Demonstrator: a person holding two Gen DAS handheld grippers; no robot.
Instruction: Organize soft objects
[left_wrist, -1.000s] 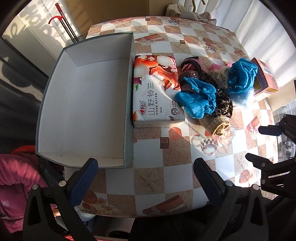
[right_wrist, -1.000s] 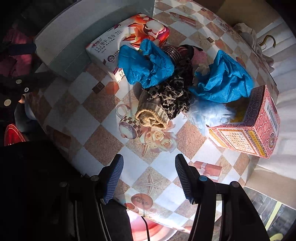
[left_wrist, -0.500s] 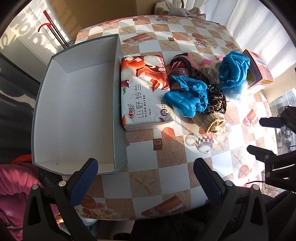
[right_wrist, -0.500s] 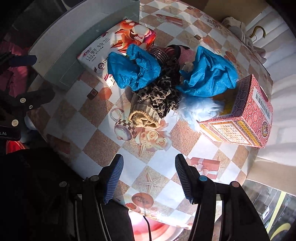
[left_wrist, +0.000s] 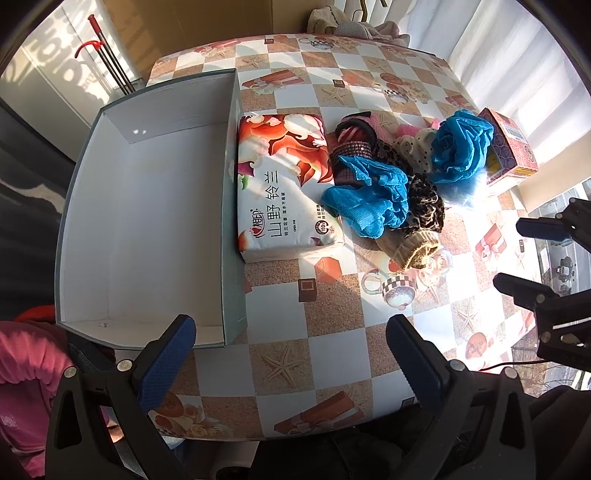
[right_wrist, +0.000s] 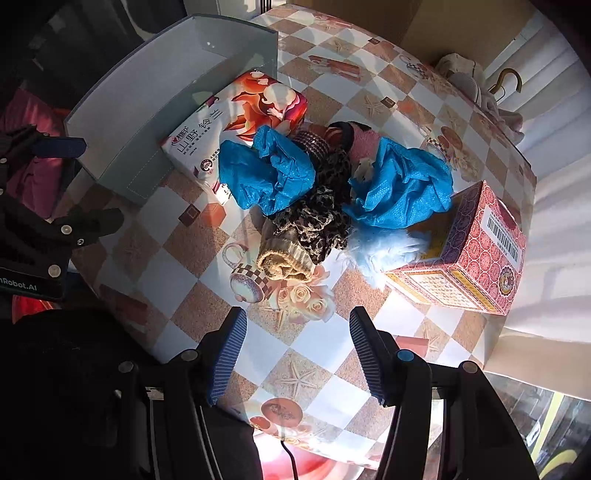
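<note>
Both grippers are held above the near table edge with fingers spread and nothing gripped: the left gripper (left_wrist: 291, 354) faces the box, the right gripper (right_wrist: 295, 354) the pile, probably to pick first. The soft things (right_wrist: 314, 199) are heaped mid-table beside the tissue pack (left_wrist: 284, 184). The grey box (left_wrist: 147, 206) is seen empty.
</note>
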